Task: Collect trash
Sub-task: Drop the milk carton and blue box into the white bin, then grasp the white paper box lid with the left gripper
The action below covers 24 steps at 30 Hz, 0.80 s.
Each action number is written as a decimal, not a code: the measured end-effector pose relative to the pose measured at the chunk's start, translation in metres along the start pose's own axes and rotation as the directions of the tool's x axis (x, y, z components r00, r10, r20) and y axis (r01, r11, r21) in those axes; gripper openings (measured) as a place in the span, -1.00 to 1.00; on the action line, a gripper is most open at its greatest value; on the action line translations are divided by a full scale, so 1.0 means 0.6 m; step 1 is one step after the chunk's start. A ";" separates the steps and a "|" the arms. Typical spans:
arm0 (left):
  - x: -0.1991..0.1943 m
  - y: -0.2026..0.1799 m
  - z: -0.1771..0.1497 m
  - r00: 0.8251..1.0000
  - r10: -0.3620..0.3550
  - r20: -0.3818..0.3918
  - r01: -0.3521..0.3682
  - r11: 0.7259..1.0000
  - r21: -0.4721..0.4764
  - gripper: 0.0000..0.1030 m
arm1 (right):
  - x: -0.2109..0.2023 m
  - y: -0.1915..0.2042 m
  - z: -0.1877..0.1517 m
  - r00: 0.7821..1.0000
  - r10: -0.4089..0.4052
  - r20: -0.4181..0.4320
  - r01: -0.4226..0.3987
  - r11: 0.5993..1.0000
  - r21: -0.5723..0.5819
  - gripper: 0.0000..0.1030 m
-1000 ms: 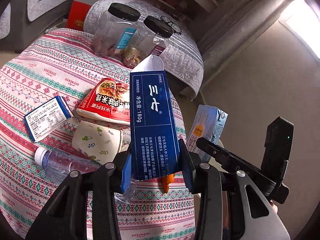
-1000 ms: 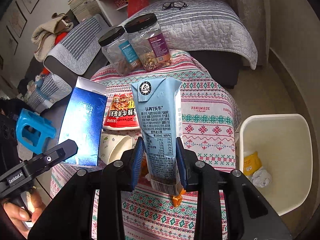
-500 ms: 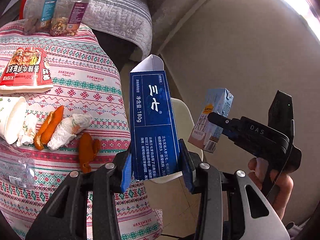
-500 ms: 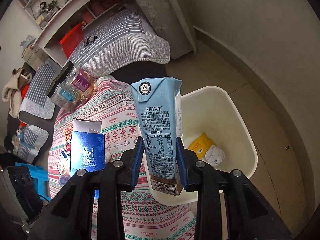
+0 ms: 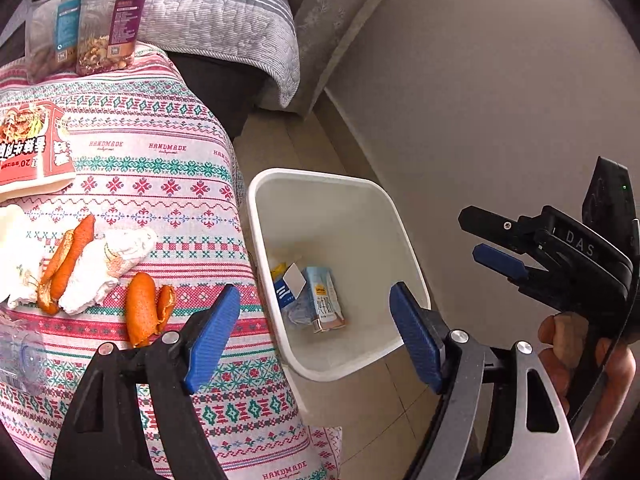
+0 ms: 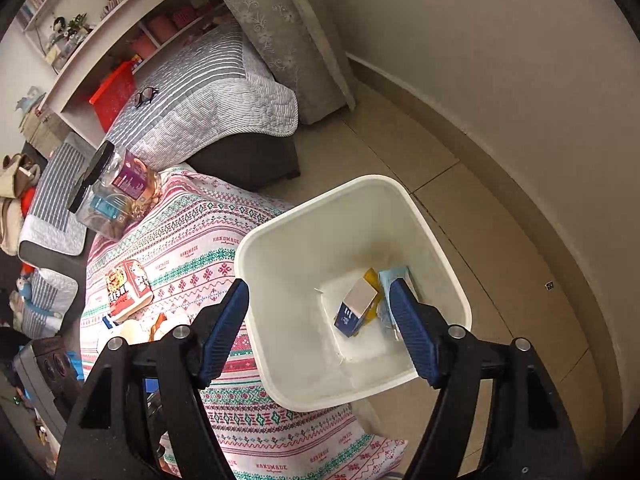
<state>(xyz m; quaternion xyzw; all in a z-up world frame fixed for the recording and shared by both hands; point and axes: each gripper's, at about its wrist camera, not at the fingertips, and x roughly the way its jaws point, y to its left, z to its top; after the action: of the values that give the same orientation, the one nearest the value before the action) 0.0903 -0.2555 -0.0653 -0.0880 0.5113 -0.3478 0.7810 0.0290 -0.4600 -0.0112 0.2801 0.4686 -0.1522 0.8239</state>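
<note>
Trash: a dark blue rectangular cardboard box (image 5: 285, 289) and a light blue drink carton (image 5: 324, 300) lie side by side, touching, on the bottom of the white square plastic bin (image 5: 320, 178), together with a yellow wrapper (image 5: 278, 270) partly hidden beneath them. The bin stands on the tiled floor (image 6: 440, 168), just beside the table covered with a red, green and white patterned cloth (image 5: 172, 168).

Left gripper (image 5: 316, 332): fingers spread wide and empty, hovering above the bin's near rim. Right gripper (image 6: 322, 334): fingers likewise spread and empty, directly over the bin opening; in the left wrist view it appears at the right edge (image 5: 494, 246), held in the person's hand (image 5: 580, 356).

Trash on the table: orange peel pieces (image 5: 140, 312), a further strip of peel (image 5: 66, 258) resting against crumpled white tissues (image 5: 108, 268), a red and white noodle packet (image 5: 32, 148) and, at the left edge, a clear plastic bottle (image 5: 18, 356), only partly visible.

Background: two clear plastic jars with black lids (image 6: 112, 188) at the table's far end; a grey striped quilted bed (image 6: 208, 96) bearing a pair of spectacles (image 6: 145, 95); a red storage box (image 6: 114, 96) below a white shelf (image 6: 120, 16).
</note>
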 end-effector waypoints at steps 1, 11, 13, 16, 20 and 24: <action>-0.013 0.006 0.003 1.000 0.017 0.007 -0.017 1.000 0.007 0.46 | 0.002 0.004 -0.001 1.000 -0.001 -0.005 0.001 1.000 -0.001 0.36; -0.184 0.151 0.020 0.983 0.175 0.053 -0.172 0.983 -0.060 0.46 | 0.001 0.098 -0.015 0.998 0.061 0.003 -0.061 0.993 -0.103 0.36; -0.218 0.201 0.027 0.966 0.251 0.055 -0.247 0.966 -0.077 0.46 | 0.003 0.118 -0.022 0.998 0.065 -0.002 -0.065 0.989 -0.130 0.36; -0.284 0.276 0.031 0.925 0.373 0.071 -0.365 0.925 -0.105 0.46 | 0.013 0.147 -0.030 0.998 0.062 -0.025 -0.065 0.985 -0.161 0.36; -0.330 0.378 0.026 0.892 0.449 0.046 -0.437 0.885 -0.161 0.47 | 0.029 0.189 -0.048 0.995 0.075 -0.066 -0.086 0.977 -0.196 0.36; -0.322 0.431 0.010 0.866 0.498 -0.034 -0.498 0.857 -0.134 0.47 | 0.062 0.232 -0.076 0.975 0.143 -0.169 -0.172 0.970 -0.171 0.36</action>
<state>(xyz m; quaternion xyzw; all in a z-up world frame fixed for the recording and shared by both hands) 0.1670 0.0577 -0.0474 -0.0070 0.5388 -0.0979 0.8367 0.0884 -0.3213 -0.0170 0.2498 0.5195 -0.0198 0.8169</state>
